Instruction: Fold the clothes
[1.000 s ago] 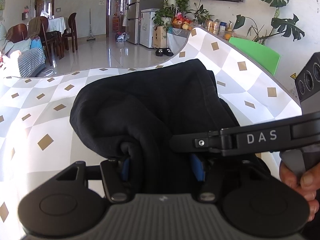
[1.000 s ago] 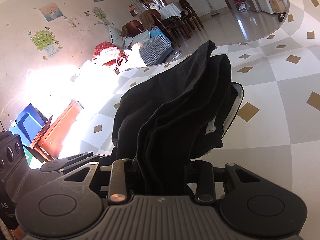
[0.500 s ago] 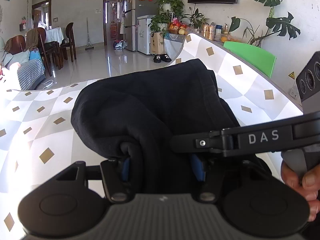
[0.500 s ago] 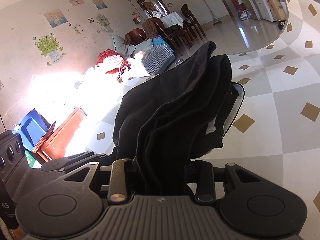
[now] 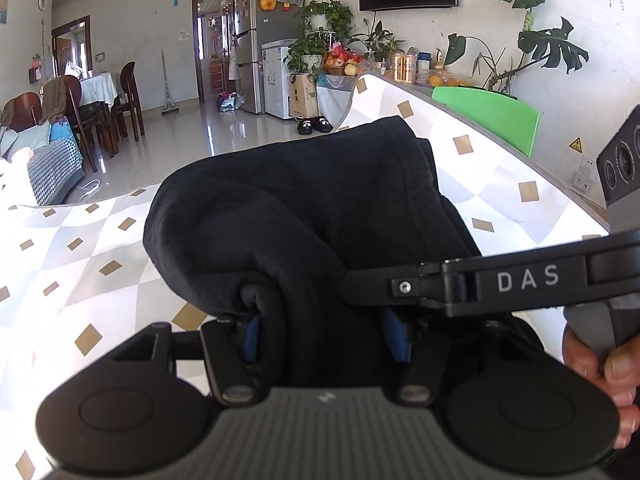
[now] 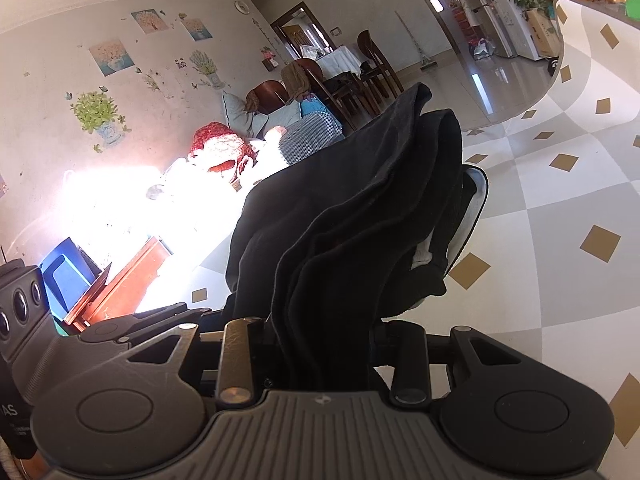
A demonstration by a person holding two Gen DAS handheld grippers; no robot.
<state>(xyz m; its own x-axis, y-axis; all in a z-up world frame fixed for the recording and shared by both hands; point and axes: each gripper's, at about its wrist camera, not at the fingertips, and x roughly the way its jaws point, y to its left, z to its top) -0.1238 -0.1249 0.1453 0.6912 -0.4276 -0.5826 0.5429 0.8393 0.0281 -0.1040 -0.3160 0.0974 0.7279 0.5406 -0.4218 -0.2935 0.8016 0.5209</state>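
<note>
The black garment, bunched in thick layers, has lifted slightly above the diamond-patterned tablecloth over the last second. The left gripper and right gripper stay clamped on it, probably carrying a fold over.
</note>
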